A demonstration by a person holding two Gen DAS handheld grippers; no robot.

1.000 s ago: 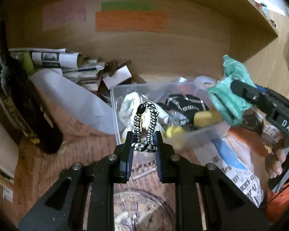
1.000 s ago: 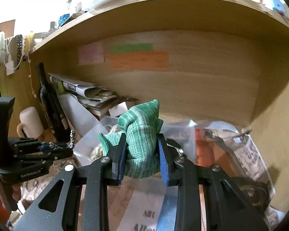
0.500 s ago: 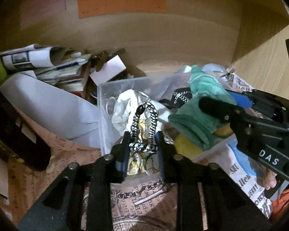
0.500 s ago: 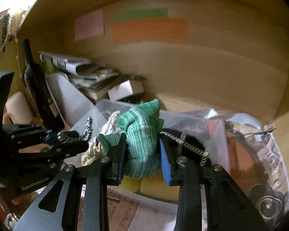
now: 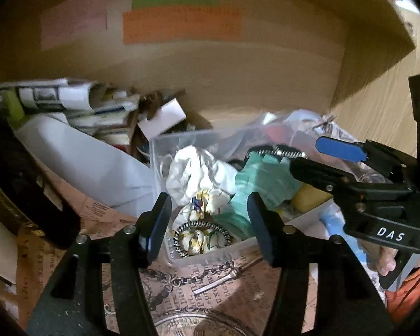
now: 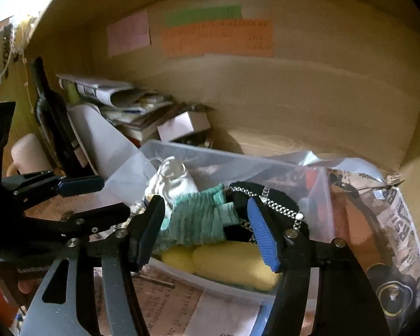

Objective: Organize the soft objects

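Now both jaws wide, knitted green cloth (image 6: 201, 221), braided loop (image 5: 201, 236), clear bin (image 6: 238, 162).

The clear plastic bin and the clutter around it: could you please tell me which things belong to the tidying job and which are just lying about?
Job:
clear plastic bin
green knitted cloth
black-and-white braided loop
crumpled white cloth
yellow soft lumps

Lying about:
dark glass bottle
rolled newspapers
pale mug

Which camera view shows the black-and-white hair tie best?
The left wrist view. There the hair tie lies as a whole ring in the clear bin, between the tips of the open left claw. In the right wrist view I cannot find it; the claws and the green cloth cover that corner.
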